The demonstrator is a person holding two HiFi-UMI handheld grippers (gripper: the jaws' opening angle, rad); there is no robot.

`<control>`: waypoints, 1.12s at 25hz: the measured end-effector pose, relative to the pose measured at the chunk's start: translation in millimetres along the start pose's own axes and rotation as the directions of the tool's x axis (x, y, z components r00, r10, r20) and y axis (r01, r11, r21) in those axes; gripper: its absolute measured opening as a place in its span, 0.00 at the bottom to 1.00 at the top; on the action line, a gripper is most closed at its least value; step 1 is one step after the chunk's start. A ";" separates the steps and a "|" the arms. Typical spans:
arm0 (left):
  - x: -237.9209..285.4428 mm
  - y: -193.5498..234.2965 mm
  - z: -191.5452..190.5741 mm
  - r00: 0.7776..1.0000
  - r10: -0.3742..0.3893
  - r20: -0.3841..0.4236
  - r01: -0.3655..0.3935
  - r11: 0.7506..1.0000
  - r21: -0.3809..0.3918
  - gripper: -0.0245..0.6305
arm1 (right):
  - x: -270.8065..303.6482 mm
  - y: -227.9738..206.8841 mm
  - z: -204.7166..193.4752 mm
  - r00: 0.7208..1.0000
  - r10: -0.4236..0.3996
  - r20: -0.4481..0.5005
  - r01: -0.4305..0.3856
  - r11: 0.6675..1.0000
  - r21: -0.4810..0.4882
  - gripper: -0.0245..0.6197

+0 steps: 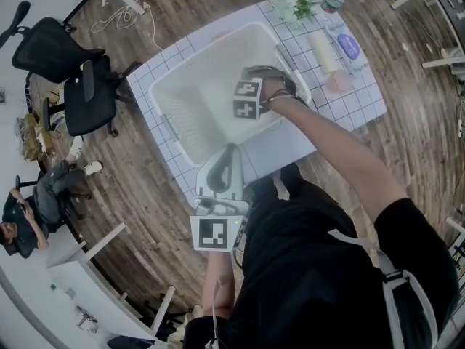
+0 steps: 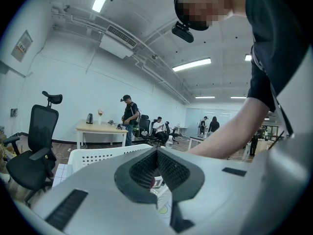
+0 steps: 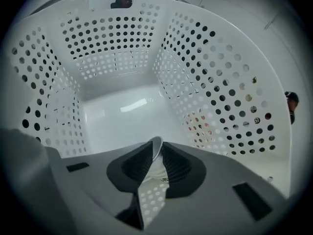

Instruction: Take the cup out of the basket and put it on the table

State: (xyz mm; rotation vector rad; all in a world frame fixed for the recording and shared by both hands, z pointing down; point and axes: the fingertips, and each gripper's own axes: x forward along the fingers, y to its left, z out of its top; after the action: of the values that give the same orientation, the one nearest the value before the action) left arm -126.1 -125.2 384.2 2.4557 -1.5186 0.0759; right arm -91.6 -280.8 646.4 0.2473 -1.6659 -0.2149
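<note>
We have the right gripper [image 3: 155, 147] down inside the white perforated basket [image 3: 117, 58], jaws nipped onto the wall of the white cup [image 3: 156, 166], its rim poking up between them. Our left gripper [image 2: 157, 151] waits outside, jaws together, empty.

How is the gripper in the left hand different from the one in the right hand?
The right gripper reaches down inside the white basket; the left gripper sits outside it, by the table's edge. The right gripper pinches the wall of a white cup; the left gripper's jaws are together, holding nothing. Both are grey with a black-and-white marker cube.
</note>
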 end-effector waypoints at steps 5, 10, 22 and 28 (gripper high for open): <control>2.2 -0.1 -0.5 1.000 -0.005 0.000 0.005 1.000 0.001 0.05 | -4.3 -7.3 3.4 0.999 -0.054 0.005 0.054 0.998 -0.019 0.09; 2.5 0.9 -0.8 1.000 -0.006 0.000 0.006 1.000 0.002 0.05 | -8.3 -13.2 4.5 0.996 -0.083 0.030 0.083 0.997 -0.003 0.08; 0.3 -2.1 1.0 1.000 -0.012 0.007 0.012 1.000 0.012 0.05 | -62.4 -27.3 38.6 0.954 -0.136 0.266 0.103 0.985 0.135 0.08; -2.0 -4.8 2.1 1.000 -0.011 0.008 0.011 1.000 0.017 0.05 | -97.2 -39.7 48.4 0.918 -0.169 0.359 0.103 0.975 0.197 0.08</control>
State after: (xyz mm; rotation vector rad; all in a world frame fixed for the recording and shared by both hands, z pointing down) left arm -122.9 -121.9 381.0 2.4801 -1.5135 0.0767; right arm -128.3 -291.2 537.2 0.4806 -2.0540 -0.2311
